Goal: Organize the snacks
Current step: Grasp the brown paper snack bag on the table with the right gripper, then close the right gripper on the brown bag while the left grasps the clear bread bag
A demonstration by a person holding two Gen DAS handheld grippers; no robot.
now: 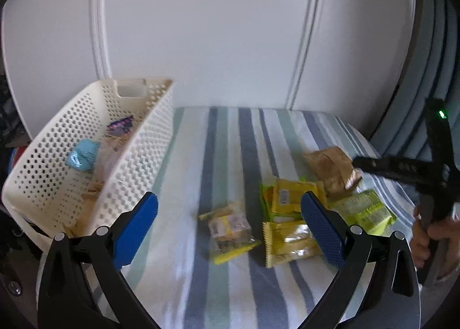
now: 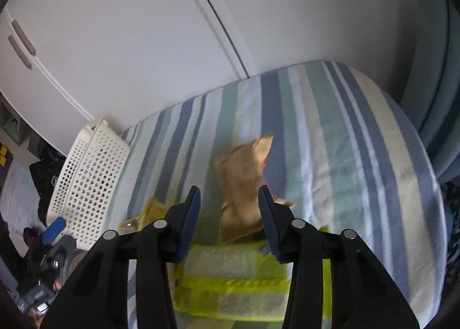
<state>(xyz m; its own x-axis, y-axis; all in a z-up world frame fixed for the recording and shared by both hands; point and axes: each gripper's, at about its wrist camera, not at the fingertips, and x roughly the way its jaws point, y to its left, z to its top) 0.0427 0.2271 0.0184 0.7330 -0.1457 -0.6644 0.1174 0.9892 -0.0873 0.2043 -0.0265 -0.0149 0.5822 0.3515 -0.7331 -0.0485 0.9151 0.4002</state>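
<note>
A white perforated basket stands at the left on the striped cloth. Inside it lie a light-blue packet and a purple packet. On the cloth lie a clear yellow-edged packet, two yellow packets, a lime-green packet and a brown packet. My left gripper hangs open above the clear packet, holding nothing. My right gripper is open over the brown packet, whose near end lies between the fingers, and the lime-green packet lies under it.
White cupboard doors rise right behind the cloth. The basket overhangs the cloth's left edge. A hand holds the right tool at the right edge. Dark clutter lies on the floor to the left.
</note>
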